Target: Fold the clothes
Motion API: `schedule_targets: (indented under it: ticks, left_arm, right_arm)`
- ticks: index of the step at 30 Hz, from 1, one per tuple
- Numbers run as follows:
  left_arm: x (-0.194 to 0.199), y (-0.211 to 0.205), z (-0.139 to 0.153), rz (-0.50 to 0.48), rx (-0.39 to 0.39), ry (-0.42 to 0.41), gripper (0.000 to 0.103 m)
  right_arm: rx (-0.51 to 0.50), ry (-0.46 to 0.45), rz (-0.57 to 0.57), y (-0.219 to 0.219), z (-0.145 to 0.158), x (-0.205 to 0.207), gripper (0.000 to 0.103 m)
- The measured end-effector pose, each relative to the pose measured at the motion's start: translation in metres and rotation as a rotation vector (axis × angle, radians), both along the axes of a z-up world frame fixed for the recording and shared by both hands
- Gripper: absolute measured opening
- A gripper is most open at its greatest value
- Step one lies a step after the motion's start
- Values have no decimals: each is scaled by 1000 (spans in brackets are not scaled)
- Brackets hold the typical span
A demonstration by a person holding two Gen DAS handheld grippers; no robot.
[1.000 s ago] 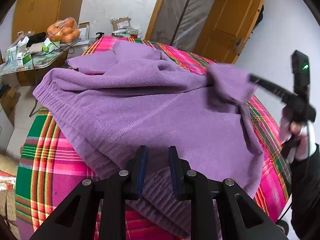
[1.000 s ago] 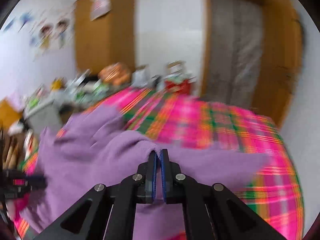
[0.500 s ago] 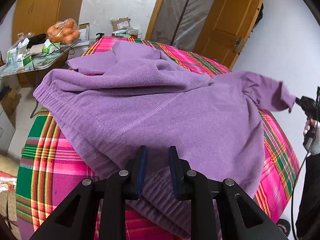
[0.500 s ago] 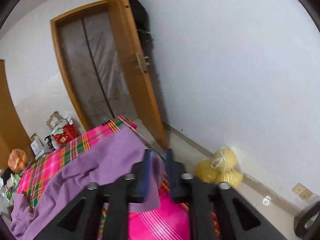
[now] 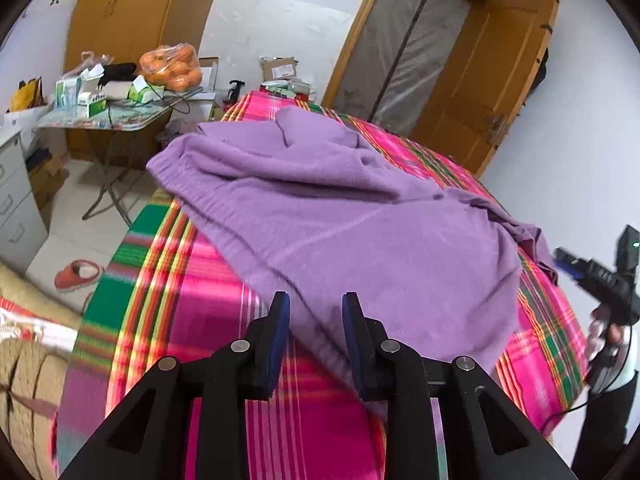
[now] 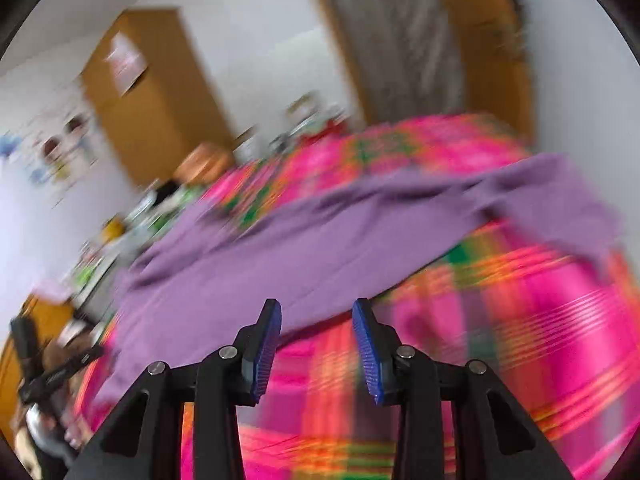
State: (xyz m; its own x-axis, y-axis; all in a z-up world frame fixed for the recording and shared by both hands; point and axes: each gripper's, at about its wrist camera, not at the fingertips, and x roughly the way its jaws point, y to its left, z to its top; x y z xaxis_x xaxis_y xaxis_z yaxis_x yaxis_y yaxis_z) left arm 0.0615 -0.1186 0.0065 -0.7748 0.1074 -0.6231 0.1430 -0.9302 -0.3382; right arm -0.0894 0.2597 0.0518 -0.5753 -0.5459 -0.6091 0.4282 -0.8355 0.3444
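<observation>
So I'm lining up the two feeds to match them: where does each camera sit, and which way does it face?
Left wrist: on the left gripper, jaws opening, empty, over the purple garment; the right gripper and hand show.
Right wrist: on the right gripper, jaws opening, empty, facing across the bed; blurred.
Shared: garment, plaid blanket, wardrobe, doorway.

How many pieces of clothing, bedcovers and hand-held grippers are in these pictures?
Purple fleece garment: 1
Pink, green and orange plaid bedcover: 1
Black two-finger grippers with blue pads: 2, left gripper and right gripper, both jaws opening with nothing gripped
Total: 4
</observation>
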Motion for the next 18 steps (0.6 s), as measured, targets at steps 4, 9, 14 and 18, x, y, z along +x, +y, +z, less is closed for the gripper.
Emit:
schedule_targets:
  ticks: [4, 9, 14, 18]
  left_arm:
    - [16, 13, -3, -56, 32, 0, 43]
    - [33, 35, -3, -135, 33, 17, 50]
    - [38, 54, -3, -166, -32, 29, 58]
    - [35, 70, -9, -166, -133, 4, 58]
  right_arm:
    - [-18, -77, 91, -33, -16, 10, 38]
    - [-96, -174, 83, -31, -32, 0, 41]
    - [-113, -205, 63, -27, -40, 1, 42]
    - [-106, -221, 63, -29, -43, -3, 42]
